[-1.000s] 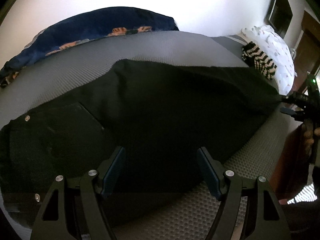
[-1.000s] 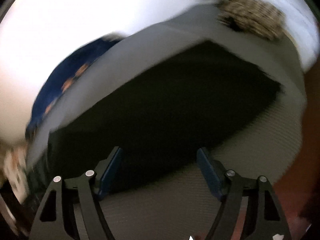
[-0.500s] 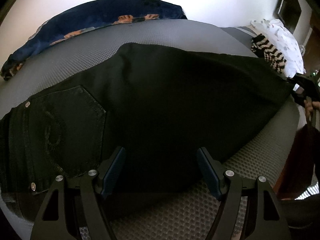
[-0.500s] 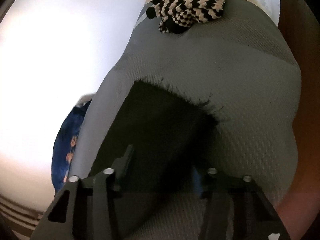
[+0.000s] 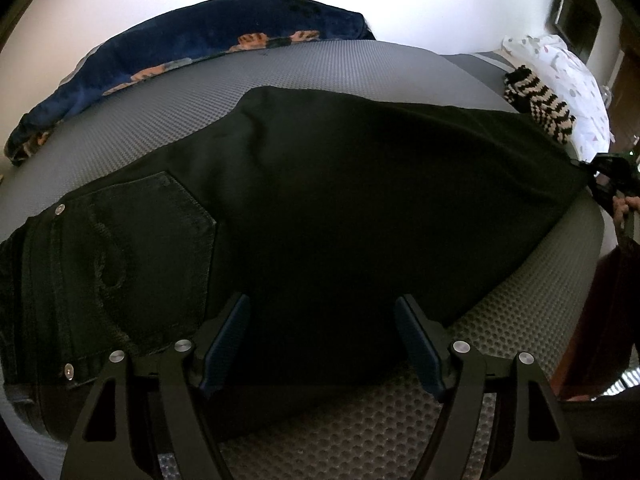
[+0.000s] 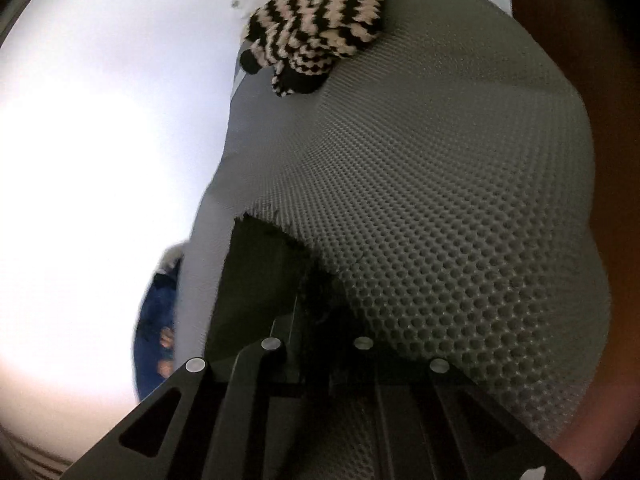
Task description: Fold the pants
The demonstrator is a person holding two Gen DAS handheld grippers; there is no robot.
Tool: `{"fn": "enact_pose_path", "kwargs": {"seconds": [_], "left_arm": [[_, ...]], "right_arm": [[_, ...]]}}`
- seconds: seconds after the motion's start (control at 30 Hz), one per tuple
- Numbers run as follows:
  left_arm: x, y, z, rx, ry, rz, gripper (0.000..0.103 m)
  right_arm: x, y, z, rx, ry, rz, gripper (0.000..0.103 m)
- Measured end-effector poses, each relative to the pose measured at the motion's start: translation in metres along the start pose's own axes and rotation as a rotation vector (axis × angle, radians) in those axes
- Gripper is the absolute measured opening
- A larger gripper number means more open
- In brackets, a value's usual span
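Black pants (image 5: 340, 200) lie flat across the grey textured mat (image 5: 200, 92), waistband and back pocket (image 5: 132, 248) at the left, leg hem at the right. My left gripper (image 5: 322, 336) is open and empty, hovering over the near edge of the pants at mid-leg. My right gripper (image 6: 316, 312) is shut on the frayed hem of the pants (image 6: 260, 264), low on the mat; it also shows in the left wrist view (image 5: 600, 184) at the far right end of the leg.
A dark blue patterned blanket (image 5: 192, 40) lies along the mat's far edge by the white wall. A black-and-cream striped knit item (image 5: 540, 108), also in the right wrist view (image 6: 316, 28), sits beyond the hem beside white spotted bedding (image 5: 568, 76). The mat's near edge drops off at right.
My right gripper swung to the hem end of the leg and closed on it. My left gripper drifted slightly, bringing the back pocket more into view, and stays open.
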State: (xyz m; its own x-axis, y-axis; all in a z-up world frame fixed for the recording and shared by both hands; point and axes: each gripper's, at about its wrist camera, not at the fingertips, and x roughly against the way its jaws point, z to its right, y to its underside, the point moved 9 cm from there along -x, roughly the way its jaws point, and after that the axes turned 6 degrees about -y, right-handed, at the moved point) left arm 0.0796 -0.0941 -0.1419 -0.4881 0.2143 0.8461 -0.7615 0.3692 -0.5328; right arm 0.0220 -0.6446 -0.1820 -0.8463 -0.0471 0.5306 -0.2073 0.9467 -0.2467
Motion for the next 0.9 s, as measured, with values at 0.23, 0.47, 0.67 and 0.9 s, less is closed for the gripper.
{"fn": "enact_pose_path", "kwargs": {"seconds": [0.23,0.47,0.67,0.9], "left_arm": [[0.0,0.001,0.0,0.001,-0.007,0.009,0.077],[0.0,0.001,0.0,-0.002,-0.009,0.012,0.077],[0.0,0.001,0.0,0.003,-0.005,0.016,0.078],[0.01,-0.006,-0.009,0.117,0.094,0.007,0.079]], "right_arm": [[0.012,0.009,-0.012,-0.008,-0.075,-0.032,0.049],[0.015,0.03,-0.015,0.022,-0.094,-0.047,0.05],[-0.004,0.013,-0.005,-0.042,-0.087,-0.041,0.016],[-0.002,0.01,-0.031,-0.033,-0.087,-0.036,0.008]]}}
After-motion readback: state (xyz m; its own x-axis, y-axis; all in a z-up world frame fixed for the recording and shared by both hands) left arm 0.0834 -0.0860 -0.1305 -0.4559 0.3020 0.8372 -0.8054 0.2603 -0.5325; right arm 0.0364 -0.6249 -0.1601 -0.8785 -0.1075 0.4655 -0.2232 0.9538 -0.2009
